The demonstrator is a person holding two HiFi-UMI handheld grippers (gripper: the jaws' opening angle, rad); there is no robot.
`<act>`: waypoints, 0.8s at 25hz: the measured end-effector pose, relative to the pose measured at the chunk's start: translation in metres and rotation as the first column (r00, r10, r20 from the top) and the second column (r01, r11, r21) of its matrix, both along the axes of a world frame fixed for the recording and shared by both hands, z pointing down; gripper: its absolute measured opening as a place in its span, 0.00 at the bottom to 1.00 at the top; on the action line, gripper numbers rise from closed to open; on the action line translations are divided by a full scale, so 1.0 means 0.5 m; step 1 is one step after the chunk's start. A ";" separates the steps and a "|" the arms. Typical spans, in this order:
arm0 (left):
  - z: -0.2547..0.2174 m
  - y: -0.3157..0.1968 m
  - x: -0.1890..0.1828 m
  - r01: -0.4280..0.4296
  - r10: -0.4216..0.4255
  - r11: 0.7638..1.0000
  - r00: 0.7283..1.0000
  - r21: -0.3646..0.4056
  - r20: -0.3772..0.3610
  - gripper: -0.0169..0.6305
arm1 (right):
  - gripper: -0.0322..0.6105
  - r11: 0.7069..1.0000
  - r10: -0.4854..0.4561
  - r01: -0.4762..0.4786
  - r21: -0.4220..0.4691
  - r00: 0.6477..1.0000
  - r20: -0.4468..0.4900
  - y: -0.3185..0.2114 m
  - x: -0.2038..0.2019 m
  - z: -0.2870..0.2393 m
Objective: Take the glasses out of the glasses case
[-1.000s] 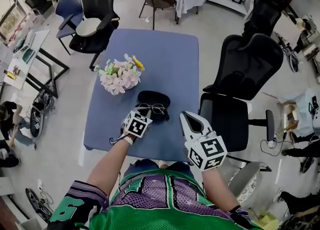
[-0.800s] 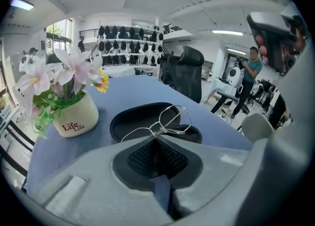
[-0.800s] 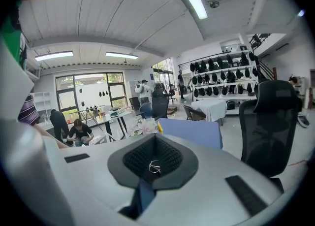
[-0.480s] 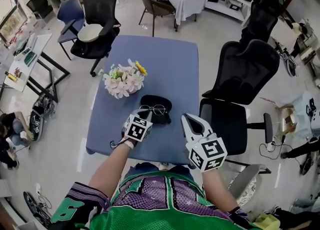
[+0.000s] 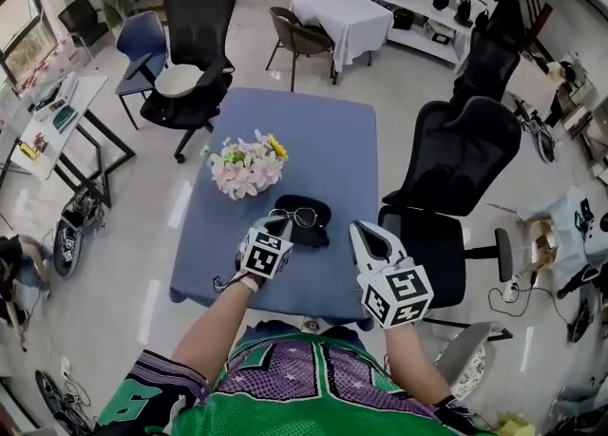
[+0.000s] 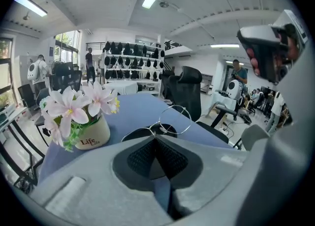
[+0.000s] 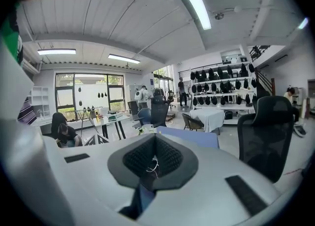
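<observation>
**Head view.** Both your bare forearms reach up from the bottom of the frame over the near edge of the blue table (image 5: pixel 313 130). Your left gripper (image 5: pixel 274 231) angles up and right, its marker cube facing the camera. Your right gripper (image 5: pixel 363 233) is held beside it at the table's right edge, near a black office chair (image 5: pixel 465 159). The wire-rimmed glasses (image 5: pixel 293 218) sit at the tip of the left gripper, over the upper left part of the black glasses case (image 5: pixel 318 227). The case lies on the table just right of centre. Whether the glasses are clear of the case cannot be told from here. Up and left of the case, a flower pot (image 5: pixel 245 166) holds pink-white blossoms and one yellow one.

**Left gripper view.** The left gripper (image 6: pixel 155 136) points slightly downward across the table, its jaws pressed together. The thin frame of the glasses (image 6: pixel 174 120) is pinched at their tips. One lens rises to the right of the tips and the other lies low to the left. The dark case shows just behind them. The pot of flowers (image 6: pixel 91 134) stands at left, well apart.

**Right gripper view.** The right gripper (image 7: pixel 154 144) is held nearly level with its jaws closed, and no object is in its grip. A thin pale strand (image 7: pixel 152 163) shows where the pads meet, too small to identify. The far edge of the blue table shows beyond the tips, and the glasses and case are out of this frame.
</observation>
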State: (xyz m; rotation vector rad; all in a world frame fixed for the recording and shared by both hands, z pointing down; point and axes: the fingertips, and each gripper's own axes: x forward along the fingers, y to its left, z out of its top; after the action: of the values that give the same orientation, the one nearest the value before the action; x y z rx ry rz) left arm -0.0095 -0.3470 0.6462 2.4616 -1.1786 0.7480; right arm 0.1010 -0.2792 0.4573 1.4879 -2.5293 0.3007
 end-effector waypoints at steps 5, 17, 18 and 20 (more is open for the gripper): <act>-0.039 0.004 -0.011 0.005 -0.004 0.999 0.999 0.040 -0.034 0.05 | 0.05 0.999 0.030 -0.029 0.020 1.000 -0.006 0.017 -0.004 -0.021; -0.124 0.041 -0.056 0.011 -0.002 0.997 0.992 0.075 -0.126 0.05 | 0.05 0.996 0.076 -0.075 0.043 0.997 -0.028 0.050 -0.018 -0.061; -0.133 0.046 -0.062 0.016 -0.005 0.997 0.990 0.078 -0.138 0.05 | 0.05 0.996 0.077 -0.076 0.043 0.997 -0.029 0.052 -0.020 -0.061; -0.155 0.057 -0.072 0.021 -0.007 0.996 0.987 0.087 -0.163 0.05 | 0.05 0.996 0.083 -0.082 0.042 0.996 -0.027 0.055 -0.022 -0.061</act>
State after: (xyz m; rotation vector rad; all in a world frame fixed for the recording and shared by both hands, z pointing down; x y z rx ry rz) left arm -0.0456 -0.3182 0.5685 2.5282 -1.1903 0.4891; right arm 0.0900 -0.2516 0.4267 1.6025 -2.4708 0.2399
